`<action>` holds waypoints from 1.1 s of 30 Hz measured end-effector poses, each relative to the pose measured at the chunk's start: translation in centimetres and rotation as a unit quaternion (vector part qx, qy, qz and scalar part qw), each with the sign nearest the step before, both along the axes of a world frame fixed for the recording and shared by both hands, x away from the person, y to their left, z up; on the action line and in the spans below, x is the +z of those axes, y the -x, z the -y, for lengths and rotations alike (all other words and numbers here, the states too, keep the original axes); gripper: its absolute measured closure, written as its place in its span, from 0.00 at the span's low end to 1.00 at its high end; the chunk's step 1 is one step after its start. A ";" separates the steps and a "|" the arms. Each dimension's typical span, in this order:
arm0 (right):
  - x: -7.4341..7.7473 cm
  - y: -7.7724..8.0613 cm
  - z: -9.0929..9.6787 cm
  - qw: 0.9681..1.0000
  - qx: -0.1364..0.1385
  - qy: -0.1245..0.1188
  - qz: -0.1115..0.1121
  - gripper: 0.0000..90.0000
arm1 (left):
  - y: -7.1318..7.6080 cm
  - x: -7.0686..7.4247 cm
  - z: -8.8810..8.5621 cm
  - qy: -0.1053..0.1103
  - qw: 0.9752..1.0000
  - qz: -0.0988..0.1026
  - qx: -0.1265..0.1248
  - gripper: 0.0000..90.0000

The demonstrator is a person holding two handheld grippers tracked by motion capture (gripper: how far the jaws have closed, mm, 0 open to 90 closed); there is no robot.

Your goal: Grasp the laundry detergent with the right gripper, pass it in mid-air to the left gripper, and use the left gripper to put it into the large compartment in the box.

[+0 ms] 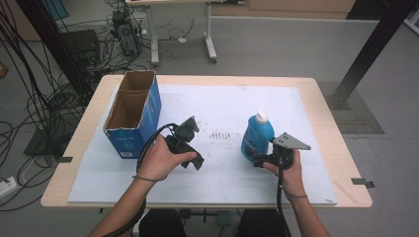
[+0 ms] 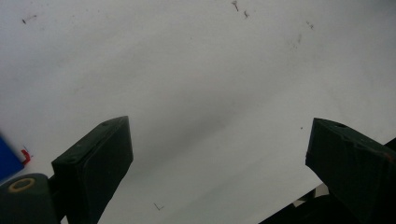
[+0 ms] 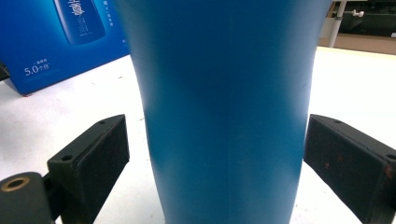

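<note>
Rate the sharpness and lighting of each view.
High view: evenly lit, soft, mildly blurred. Left gripper view: dim, a shadow band across the white mat, jaws sharp. Right gripper view: bright, the bottle so close its surface looks soft, the box print readable.

2 grippers (image 2: 219,158) (image 3: 215,158), jaws wide apart

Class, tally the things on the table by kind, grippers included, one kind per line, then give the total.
Blue bottle: 1
Blue cardboard box: 1
White sheet covering the table: 1
Grippers, left and right: 2
Total: 5
</note>
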State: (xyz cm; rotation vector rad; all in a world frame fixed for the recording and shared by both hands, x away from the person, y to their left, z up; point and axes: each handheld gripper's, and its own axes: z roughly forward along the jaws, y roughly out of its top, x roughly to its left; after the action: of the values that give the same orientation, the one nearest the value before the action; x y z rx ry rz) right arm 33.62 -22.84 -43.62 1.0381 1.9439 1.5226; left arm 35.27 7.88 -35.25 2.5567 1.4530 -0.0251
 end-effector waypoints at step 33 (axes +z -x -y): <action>0.0 0.1 0.0 1.000 0.002 -0.002 0.003 0.07 | 0.0 0.2 0.1 -0.013 1.000 -0.002 0.003 0.09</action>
State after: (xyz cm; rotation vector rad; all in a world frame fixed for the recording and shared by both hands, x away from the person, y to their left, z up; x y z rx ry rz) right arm 33.56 -22.83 -43.64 1.0296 1.9408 1.5305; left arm 35.31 7.83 -35.04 2.5734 1.4719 -0.0106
